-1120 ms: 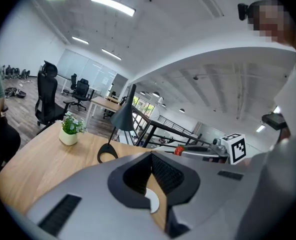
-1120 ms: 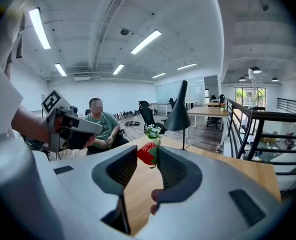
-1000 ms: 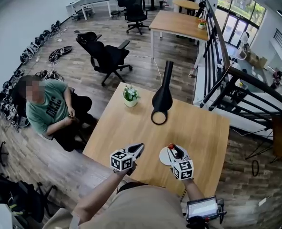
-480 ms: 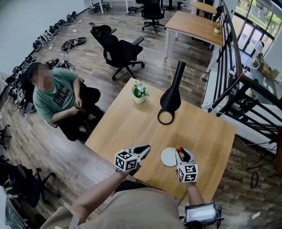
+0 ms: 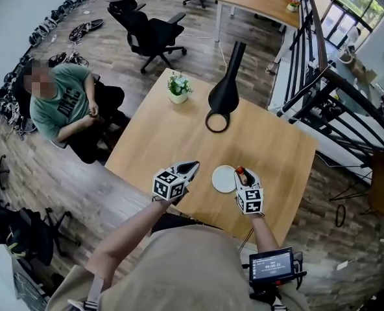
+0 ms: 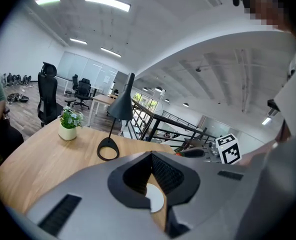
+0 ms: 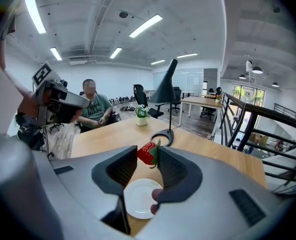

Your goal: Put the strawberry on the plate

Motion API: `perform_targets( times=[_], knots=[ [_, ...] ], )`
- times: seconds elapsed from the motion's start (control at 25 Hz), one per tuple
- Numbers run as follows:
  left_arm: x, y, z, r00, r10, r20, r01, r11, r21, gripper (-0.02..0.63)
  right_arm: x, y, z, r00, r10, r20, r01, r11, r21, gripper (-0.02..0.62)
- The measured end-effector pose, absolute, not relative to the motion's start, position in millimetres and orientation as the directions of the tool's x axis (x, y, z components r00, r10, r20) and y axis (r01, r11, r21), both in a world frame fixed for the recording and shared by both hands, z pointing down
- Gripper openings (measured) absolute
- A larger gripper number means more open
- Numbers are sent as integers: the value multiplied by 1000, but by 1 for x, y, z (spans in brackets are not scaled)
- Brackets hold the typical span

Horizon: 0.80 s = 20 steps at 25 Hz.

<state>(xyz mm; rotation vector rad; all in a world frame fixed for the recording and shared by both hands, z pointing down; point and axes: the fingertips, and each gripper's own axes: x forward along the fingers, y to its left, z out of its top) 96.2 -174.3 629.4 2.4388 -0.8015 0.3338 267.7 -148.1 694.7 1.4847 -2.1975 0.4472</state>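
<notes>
One strawberry (image 7: 148,154) is being gripped at the tips of the right gripper (image 5: 242,175), just over the edge of one white plate (image 5: 222,179) on the table (image 5: 172,141). The left gripper (image 5: 191,168) is being held closed and empty beside the plate. One black lamp (image 5: 223,96) and one potted plant (image 5: 177,86) are standing farther back, well apart from the plate.
</notes>
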Motion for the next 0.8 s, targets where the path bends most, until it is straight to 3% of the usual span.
perform_targets(
  times=[0.32, 0.8],
  knots=[
    [114, -181, 667, 781, -414, 468, -608, -674, 418, 2, 273, -150, 791, -305, -695, 651, -923, 383, -24, 133],
    [141, -190, 654, 817, -377, 436, -562, -689, 457, 2, 259, -139, 880, -278, -526, 804, -894, 447, -17, 133]
  ],
)
